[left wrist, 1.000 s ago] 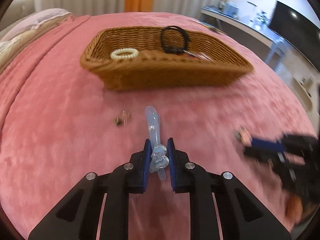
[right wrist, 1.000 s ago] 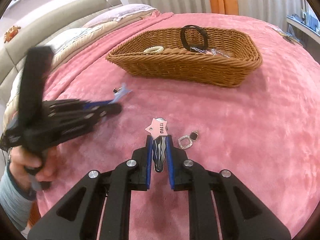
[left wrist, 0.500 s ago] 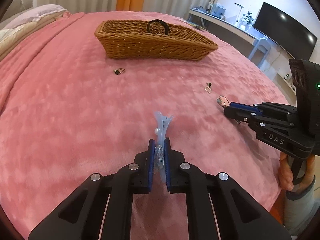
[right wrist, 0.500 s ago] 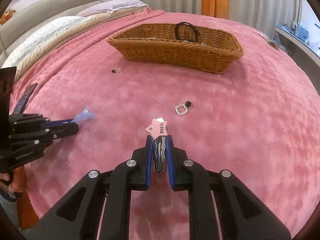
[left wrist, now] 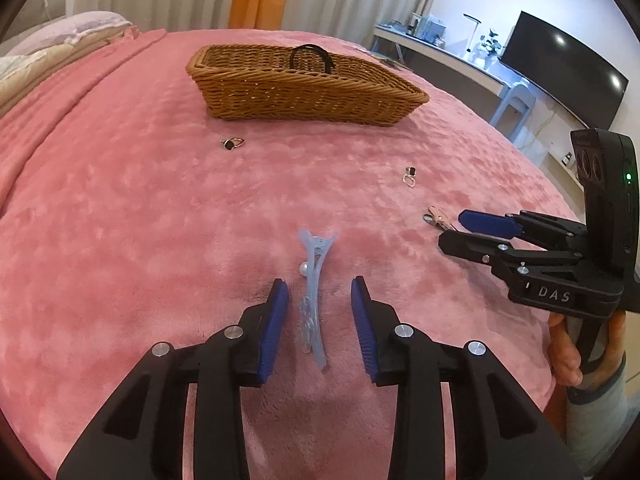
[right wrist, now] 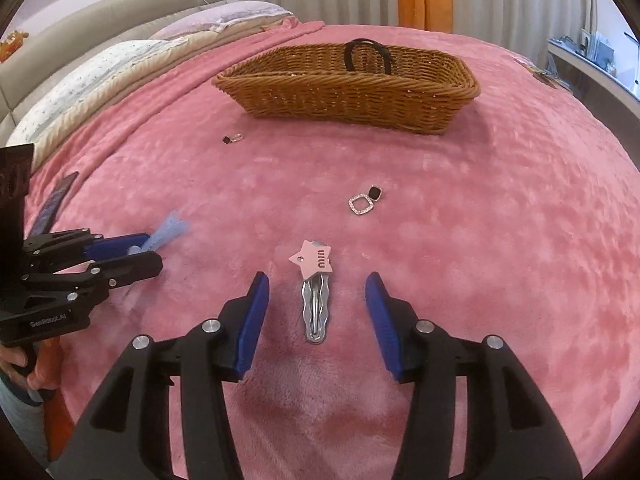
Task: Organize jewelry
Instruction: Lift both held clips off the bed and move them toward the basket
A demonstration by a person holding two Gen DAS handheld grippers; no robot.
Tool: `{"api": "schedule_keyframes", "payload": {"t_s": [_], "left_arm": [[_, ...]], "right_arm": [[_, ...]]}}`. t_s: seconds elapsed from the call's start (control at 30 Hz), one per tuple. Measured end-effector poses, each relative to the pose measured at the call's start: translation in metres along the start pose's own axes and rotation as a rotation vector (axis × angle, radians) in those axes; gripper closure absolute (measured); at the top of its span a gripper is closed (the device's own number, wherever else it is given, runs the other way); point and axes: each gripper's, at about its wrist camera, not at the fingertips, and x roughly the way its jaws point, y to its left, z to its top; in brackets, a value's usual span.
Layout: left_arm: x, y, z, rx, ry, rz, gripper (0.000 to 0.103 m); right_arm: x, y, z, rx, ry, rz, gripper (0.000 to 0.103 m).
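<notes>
My left gripper (left wrist: 319, 290) is open, its jaws either side of a pale blue hair clip (left wrist: 313, 292) that lies on the pink blanket (left wrist: 120, 208). My right gripper (right wrist: 316, 284) is open around a silver snap clip with a pink star (right wrist: 315, 292), also lying on the blanket. A wicker basket (left wrist: 296, 92) stands at the far side with a black hairband (left wrist: 310, 54) in it; it also shows in the right wrist view (right wrist: 352, 88). Two black-stone earrings lie loose: one (left wrist: 232, 144) at the left, one (left wrist: 410, 174) at the right.
The right gripper (left wrist: 476, 226) shows in the left wrist view, the left gripper (right wrist: 124, 258) in the right wrist view. Pillows (right wrist: 120, 60) lie at the left. A desk and a TV (left wrist: 560, 72) stand beyond the bed's right edge.
Both grippers have opened and let go of their clips, which now lie on the blanket. Before that both pulled back from the basket toward the near edge.
</notes>
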Motion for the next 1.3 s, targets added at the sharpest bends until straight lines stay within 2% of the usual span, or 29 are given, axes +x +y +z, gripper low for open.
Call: {"api": "schedule_keyframes", "payload": {"t_s": [0.1,0.13,0.2,0.27,0.3,0.33,0.6,0.8,1.0,1.3], "left_arm": [[0.001,-0.002,-0.001,0.012,-0.011,0.025,0.073],[0.002,-0.004,-0.002,0.024,-0.018,0.040,0.074],[0.003,-0.010,-0.005,0.057,-0.031,0.076,0.079],[0.003,-0.016,-0.007,0.082,-0.043,0.111,0.086],[0.003,-0.017,-0.008,0.090,-0.048,0.121,0.096],[0.002,-0.018,-0.008,0.091,-0.054,0.125,0.097],[-0.006,-0.010,-0.015,0.074,-0.116,0.052,0.097],[-0.004,0.000,-0.016,0.028,-0.115,0.000,0.097],[0.003,-0.003,-0.015,0.033,-0.095,0.034,0.096],[0.002,0.002,-0.014,0.011,-0.100,0.022,0.094]], "right_arm": [[0.004,0.009,0.000,-0.034,-0.005,-0.044,0.057],[0.005,0.013,-0.001,-0.054,-0.014,-0.060,0.065],[0.008,0.018,-0.002,-0.076,-0.019,-0.080,0.070],[0.006,0.022,-0.003,-0.095,-0.023,-0.084,0.090],[0.005,0.025,-0.004,-0.103,-0.025,-0.087,0.090],[0.004,0.028,-0.006,-0.114,-0.029,-0.098,0.090],[-0.002,0.044,-0.015,-0.209,-0.083,-0.072,0.090],[0.003,0.039,-0.013,-0.191,-0.084,-0.022,0.090],[0.004,0.036,-0.011,-0.167,-0.081,-0.001,0.090],[0.003,0.038,-0.011,-0.173,-0.080,-0.017,0.090]]}}
